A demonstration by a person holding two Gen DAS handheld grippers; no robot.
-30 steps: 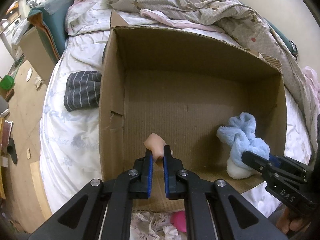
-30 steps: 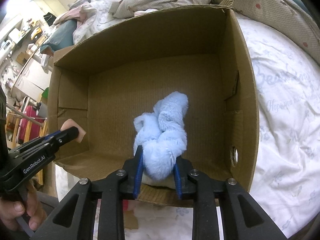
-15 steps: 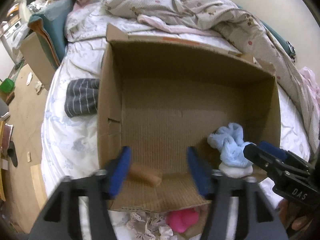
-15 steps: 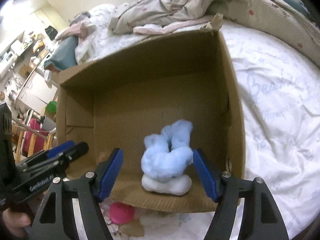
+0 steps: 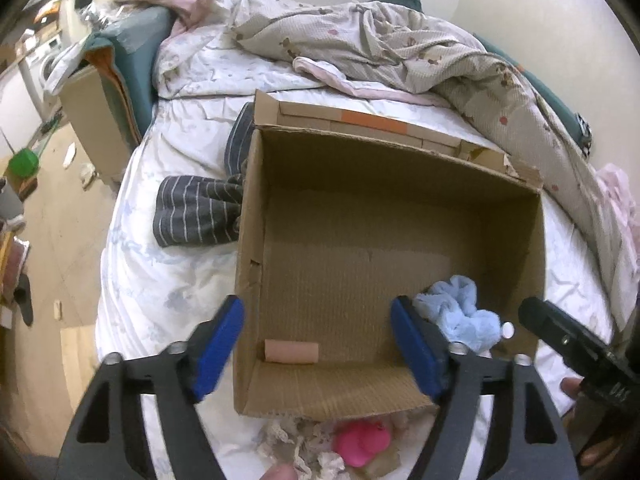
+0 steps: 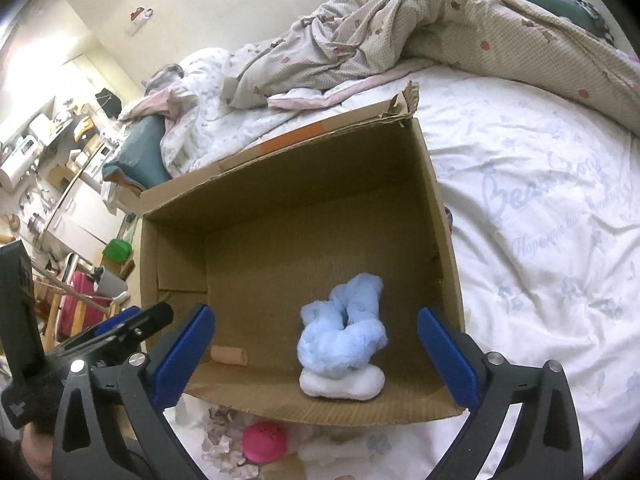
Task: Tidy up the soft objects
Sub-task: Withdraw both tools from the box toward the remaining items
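Observation:
An open cardboard box stands on the bed. On its floor lie a small peach roll at the near left and a fluffy blue and white plush at the near right. My left gripper hovers above the box's near edge, its jaws still opening, nothing between them. My right gripper hangs over the plush, jaws opening wide and clear of it. The right gripper's black tip shows in the left wrist view.
A pink toy and lacy cloth lie on the bed before the box. A striped grey garment lies left of the box. A rumpled quilt lies beyond it. The floor drops away at left.
Both grippers let go and opened wide: the peach roll and the blue plush now rest on the box floor. Both grippers rose and drew back from the box.

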